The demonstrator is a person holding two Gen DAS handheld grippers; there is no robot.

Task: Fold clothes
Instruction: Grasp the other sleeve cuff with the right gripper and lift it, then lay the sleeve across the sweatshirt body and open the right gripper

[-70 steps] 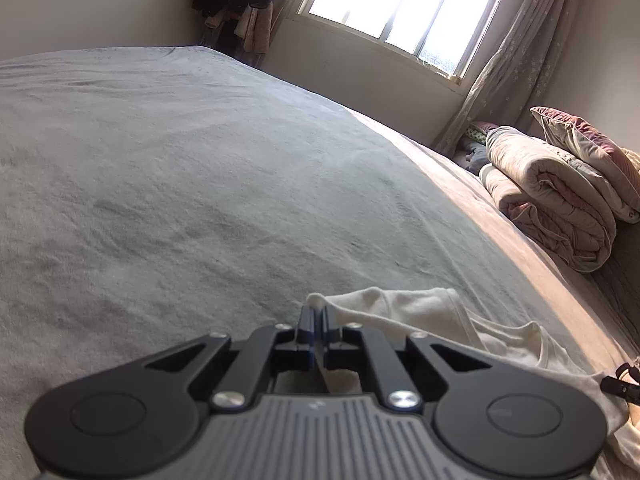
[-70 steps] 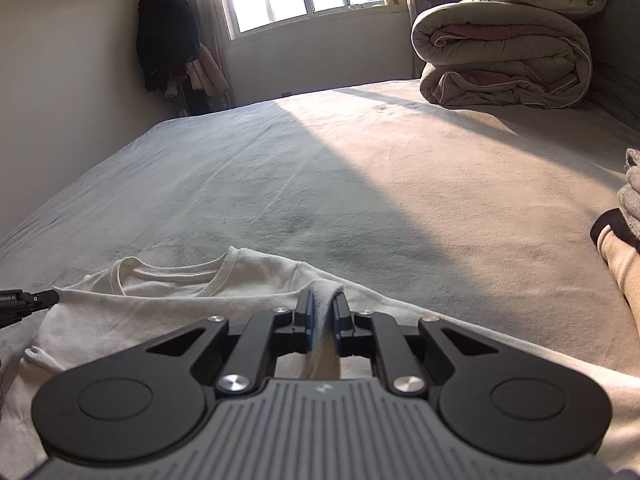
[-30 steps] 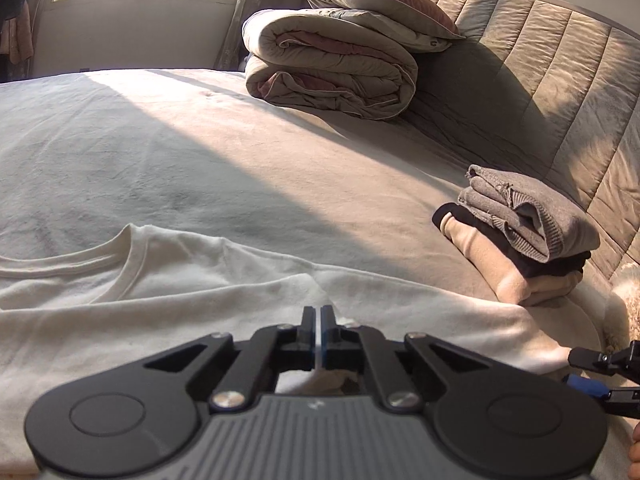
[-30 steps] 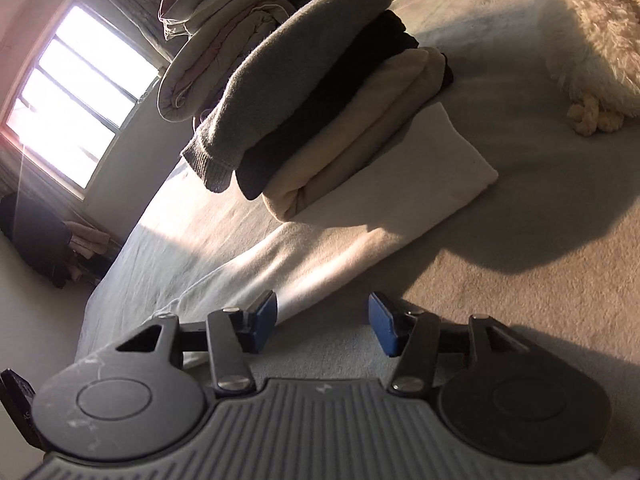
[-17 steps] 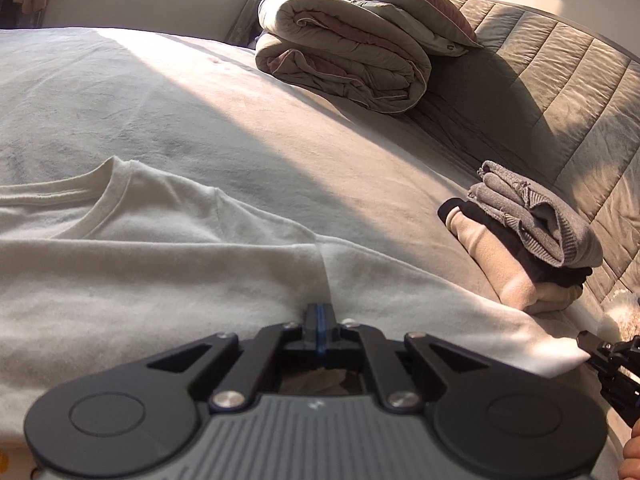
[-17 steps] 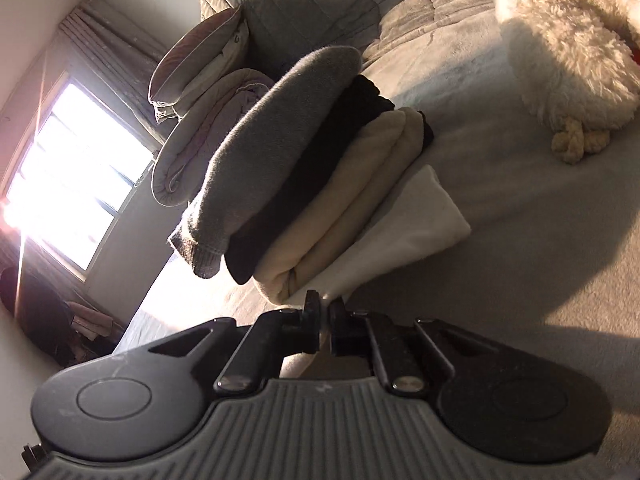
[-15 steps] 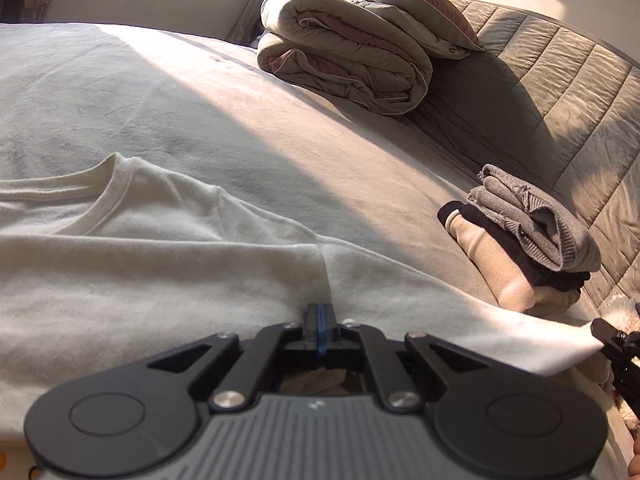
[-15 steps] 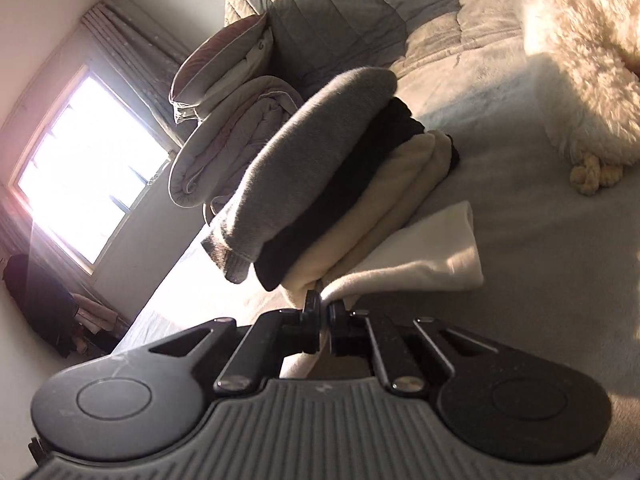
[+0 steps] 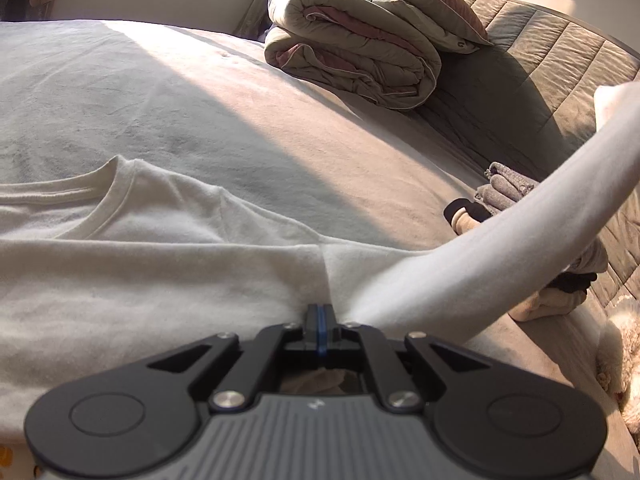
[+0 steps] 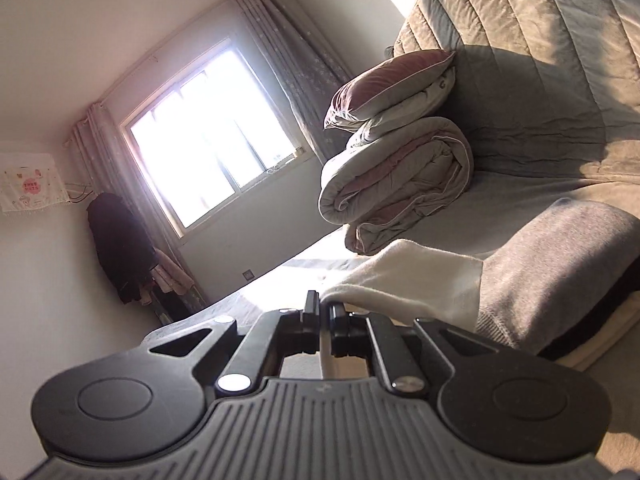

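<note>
A cream long-sleeved shirt (image 9: 160, 264) lies flat on the grey bed, its neckline at the left in the left wrist view. My left gripper (image 9: 319, 312) is shut, its tips pressed onto the shirt at the shoulder seam. The shirt's right sleeve (image 9: 520, 216) rises off the bed in a taut arc toward the upper right. My right gripper (image 10: 324, 308) is shut on that sleeve's cuff end (image 10: 408, 280), held up in the air above the bed.
A stack of folded clothes (image 9: 560, 276), grey on top (image 10: 560, 272), sits at the right by the quilted headboard (image 10: 520, 60). A rolled duvet with a pillow (image 9: 360, 52) lies further back. Something white and fluffy (image 9: 620, 344) lies at the right edge. A window (image 10: 212, 160) is behind.
My right gripper closed on the sleeve cuff and lifted it off the bed, pulling the sleeve up and over. My left gripper stayed shut at the shoulder seam.
</note>
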